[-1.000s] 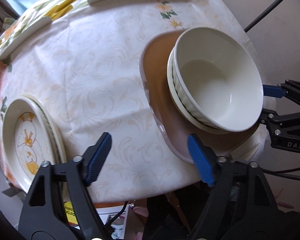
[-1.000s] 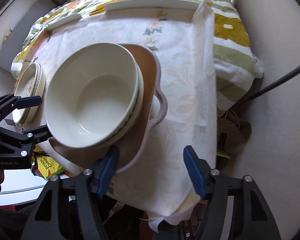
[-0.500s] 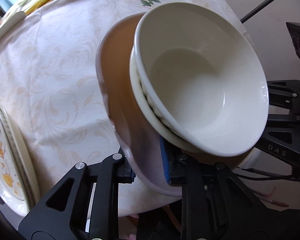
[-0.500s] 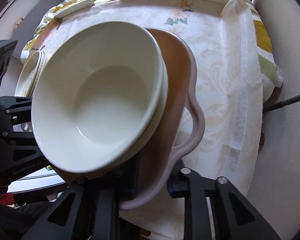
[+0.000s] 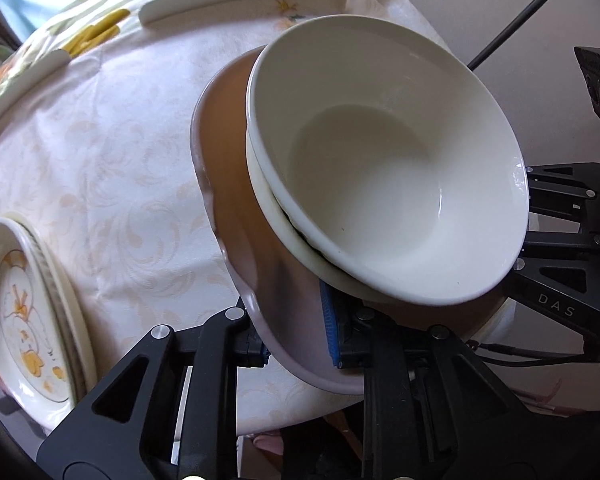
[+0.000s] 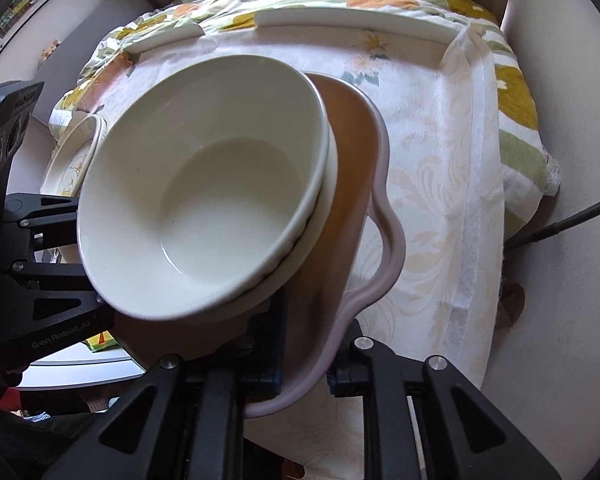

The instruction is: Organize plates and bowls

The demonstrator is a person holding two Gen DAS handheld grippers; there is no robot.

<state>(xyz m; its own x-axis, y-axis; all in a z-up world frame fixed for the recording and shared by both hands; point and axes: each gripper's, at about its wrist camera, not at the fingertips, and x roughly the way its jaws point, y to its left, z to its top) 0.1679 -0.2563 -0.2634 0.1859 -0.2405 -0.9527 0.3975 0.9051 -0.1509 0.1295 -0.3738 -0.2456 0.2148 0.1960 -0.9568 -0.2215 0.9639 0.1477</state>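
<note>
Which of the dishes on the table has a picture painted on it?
The plate at the table's left edge, apart from both grippers: it has orange and yellow figures painted inside. The stacked white bowl and the brown tray beneath it are plain.

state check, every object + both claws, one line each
left claw: shut on tray rim
right claw: shut on tray rim
tray: gripped at both sides, carrying bowls
top bowl: upright, empty, nested in lower bowl
patterned plates: stacked on tablecloth

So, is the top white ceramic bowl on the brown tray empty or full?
Empty. The top white ceramic bowl shows only its bare glossy bottom in both wrist views; nothing lies inside it.
</note>
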